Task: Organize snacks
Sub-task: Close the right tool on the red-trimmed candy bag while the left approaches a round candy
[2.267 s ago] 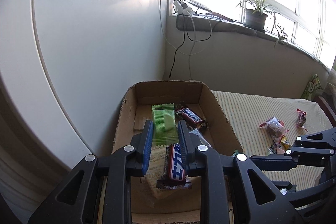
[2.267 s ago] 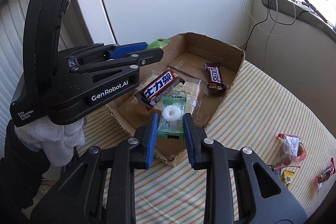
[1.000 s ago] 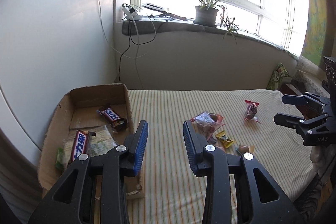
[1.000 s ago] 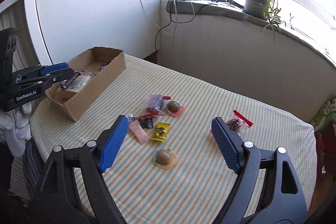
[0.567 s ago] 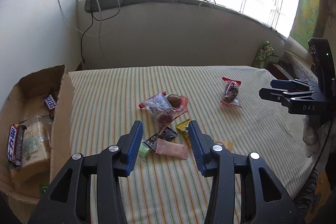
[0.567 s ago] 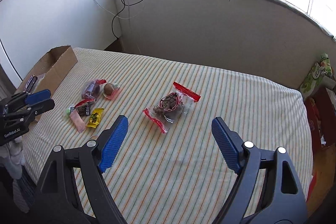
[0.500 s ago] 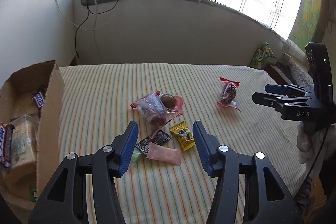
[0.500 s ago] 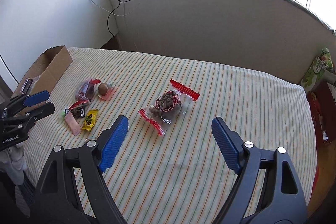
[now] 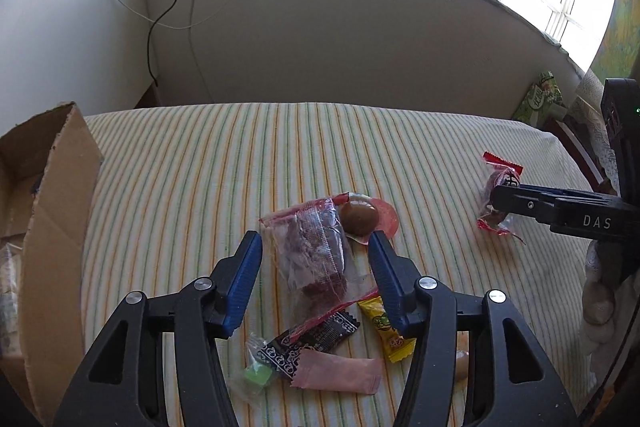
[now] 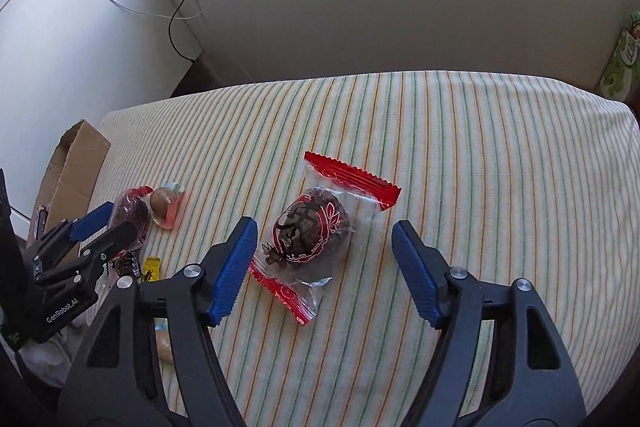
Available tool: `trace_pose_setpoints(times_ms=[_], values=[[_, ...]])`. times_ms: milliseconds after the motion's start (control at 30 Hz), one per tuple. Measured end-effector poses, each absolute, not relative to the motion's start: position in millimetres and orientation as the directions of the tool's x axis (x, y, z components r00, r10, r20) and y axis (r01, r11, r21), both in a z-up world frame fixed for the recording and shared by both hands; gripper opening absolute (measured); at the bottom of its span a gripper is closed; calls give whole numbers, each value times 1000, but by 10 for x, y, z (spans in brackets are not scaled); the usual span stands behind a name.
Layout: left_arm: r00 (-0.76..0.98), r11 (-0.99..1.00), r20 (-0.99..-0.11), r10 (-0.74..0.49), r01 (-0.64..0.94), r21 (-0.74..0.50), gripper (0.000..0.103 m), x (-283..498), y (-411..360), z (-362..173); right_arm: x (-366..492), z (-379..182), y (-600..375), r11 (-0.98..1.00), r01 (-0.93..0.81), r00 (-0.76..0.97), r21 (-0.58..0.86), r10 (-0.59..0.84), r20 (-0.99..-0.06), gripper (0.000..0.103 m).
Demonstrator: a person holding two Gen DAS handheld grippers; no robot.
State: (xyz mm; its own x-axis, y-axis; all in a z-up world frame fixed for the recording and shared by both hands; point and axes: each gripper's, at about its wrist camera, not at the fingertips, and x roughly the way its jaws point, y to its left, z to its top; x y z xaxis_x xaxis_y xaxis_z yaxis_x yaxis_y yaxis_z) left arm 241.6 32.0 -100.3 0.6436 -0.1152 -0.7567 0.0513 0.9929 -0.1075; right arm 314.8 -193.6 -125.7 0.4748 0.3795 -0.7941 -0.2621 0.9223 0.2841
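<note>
Your left hand-held gripper hangs open over a clear packet of dark red snack, pads not touching it. Your right hand-held gripper has just been narrowing, open either side of the red-ended wrapped snack on the striped worktop. The cardboard box sits far left.

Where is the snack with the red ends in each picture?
Left wrist view: the red-ended snack lies far right, partly behind the right hand-held gripper.
Right wrist view: the same snack lies in the middle, between open fingers.
Shared landmark: the brown egg-shaped snack.
</note>
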Motion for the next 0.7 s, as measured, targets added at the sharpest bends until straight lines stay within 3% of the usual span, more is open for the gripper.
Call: trace_pose_setpoints(times_ms=[167, 333, 500, 567, 633, 700], values=[[726, 997, -684, -74, 73, -30, 53, 2312, 192, -720, 3141, -1268, -1871, 924, -274, 480, 268, 373, -794, 69], [677, 966, -705, -210, 253, -45, 25, 2308, -190, -665, 3184, -1241, -1853, 928, -289, 491, 236, 356, -795, 61], [631, 976, -766, -124, 216, 20, 25, 2471, -274, -923, 3187, -1238, -1878, 921, -310, 480, 235, 366, -797, 54], [655, 979, -754, -51, 181, 91, 30, 2480, -240, -967, 3158, -1222, -1895, 921, -320, 480, 223, 361, -800, 53], [656, 982, -753, -50, 172, 85, 46, 2470, -213, -976, 3137, -1211, -1918, 921, -326, 486, 213, 357, -798, 52], [645, 979, -763, -50, 182, 89, 50, 2512, -247, -1008, 3129, -1227, -1925, 922, -333, 489, 198, 348, -800, 52]])
